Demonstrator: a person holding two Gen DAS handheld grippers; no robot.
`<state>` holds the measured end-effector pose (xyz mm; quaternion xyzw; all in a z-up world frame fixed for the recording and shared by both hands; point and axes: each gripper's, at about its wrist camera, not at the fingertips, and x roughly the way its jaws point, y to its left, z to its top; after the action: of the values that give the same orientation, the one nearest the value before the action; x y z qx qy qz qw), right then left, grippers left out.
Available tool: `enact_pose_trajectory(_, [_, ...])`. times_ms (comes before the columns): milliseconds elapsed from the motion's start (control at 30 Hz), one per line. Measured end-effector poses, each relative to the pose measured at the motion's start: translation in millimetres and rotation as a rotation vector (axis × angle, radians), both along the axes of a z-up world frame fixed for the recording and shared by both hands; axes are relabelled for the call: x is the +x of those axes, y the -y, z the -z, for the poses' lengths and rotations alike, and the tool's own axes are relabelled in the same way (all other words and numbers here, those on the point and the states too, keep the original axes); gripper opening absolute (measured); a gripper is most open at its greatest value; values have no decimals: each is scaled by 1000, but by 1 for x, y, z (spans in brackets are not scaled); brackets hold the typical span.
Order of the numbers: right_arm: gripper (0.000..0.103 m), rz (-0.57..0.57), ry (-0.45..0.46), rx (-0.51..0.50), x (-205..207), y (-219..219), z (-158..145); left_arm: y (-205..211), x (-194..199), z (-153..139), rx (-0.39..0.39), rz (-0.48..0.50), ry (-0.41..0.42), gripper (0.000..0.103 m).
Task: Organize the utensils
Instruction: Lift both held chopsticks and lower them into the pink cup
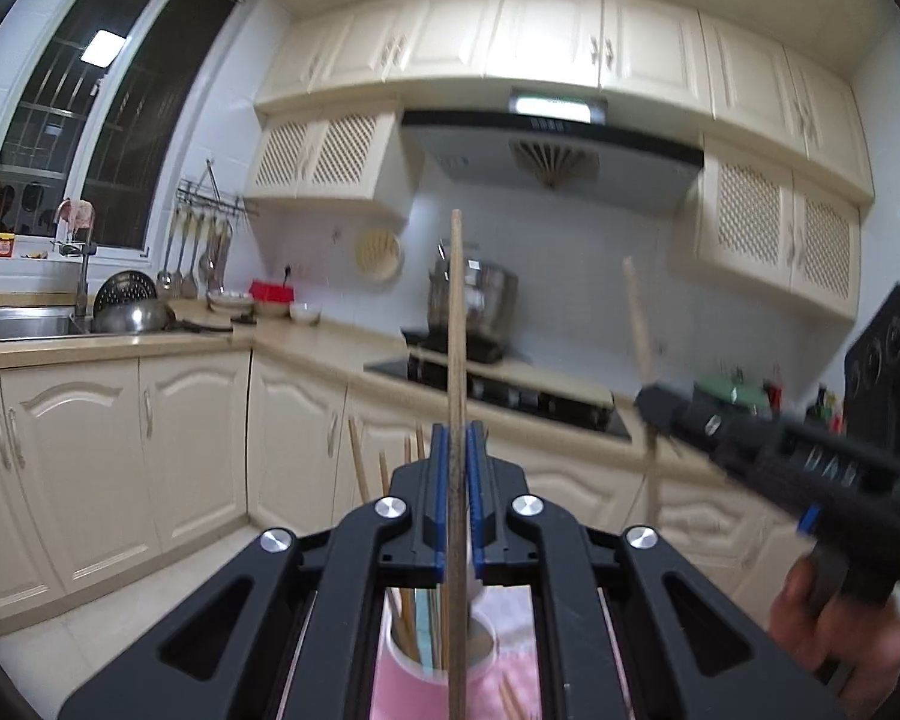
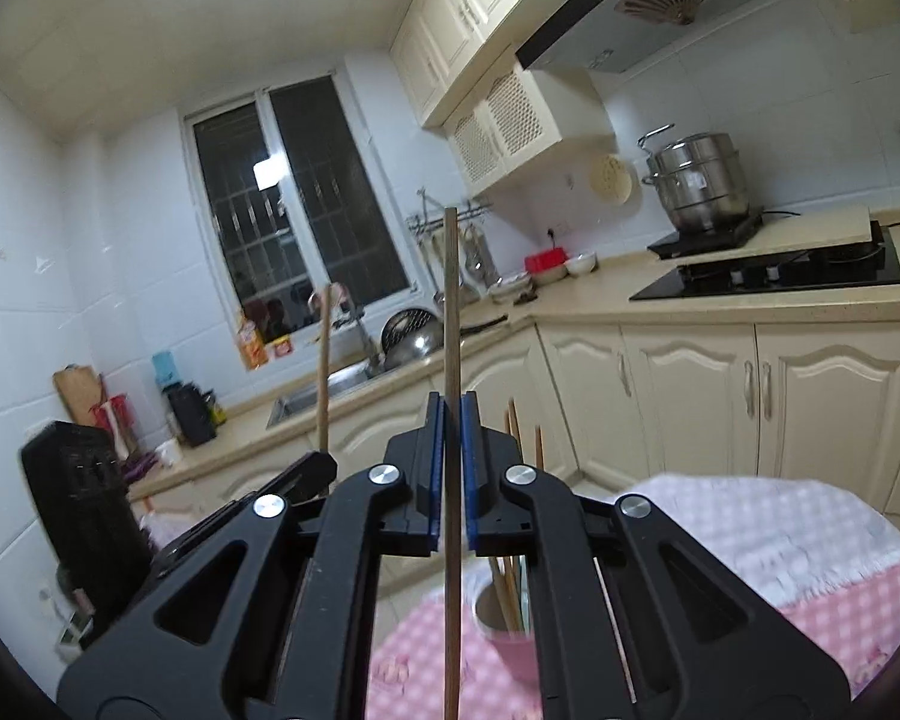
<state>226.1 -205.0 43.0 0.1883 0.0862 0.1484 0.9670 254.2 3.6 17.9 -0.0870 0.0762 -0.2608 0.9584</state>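
Observation:
My left gripper point(image 1: 457, 444) is shut on a wooden chopstick point(image 1: 456, 324) that stands upright, its lower end over a pink cup point(image 1: 414, 672) holding several chopsticks. My right gripper point(image 2: 451, 414) is shut on another upright chopstick point(image 2: 450, 312), just left of the same pink cup point(image 2: 513, 648) below it. In the left wrist view the right gripper point(image 1: 654, 402) shows at right, holding its chopstick point(image 1: 637, 318). In the right wrist view the left gripper's chopstick point(image 2: 324, 360) shows at left.
The cup stands on a table with a pink checked cloth point(image 2: 810, 552). Behind are a counter with sink point(image 1: 18, 321), a gas hob point(image 2: 768, 276), a steel steamer pot point(image 2: 699, 180), hanging ladles point(image 1: 192, 252) and cream cabinets point(image 1: 90, 456). A black appliance point(image 2: 84, 510) stands at left.

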Motion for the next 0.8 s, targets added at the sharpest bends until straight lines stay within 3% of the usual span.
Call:
enact_pose_trajectory(167, [6, 91, 17, 10, 29, -7, 7, 11, 36, 0, -74, -26, 7, 5])
enact_pose_trajectory(367, [6, 186, 37, -39, 44, -14, 15, 26, 64, 15, -74, -37, 7, 6])
enact_pose_trajectory(800, [6, 190, 10, -132, 56, -20, 26, 38, 92, 46, -81, -40, -18, 6])
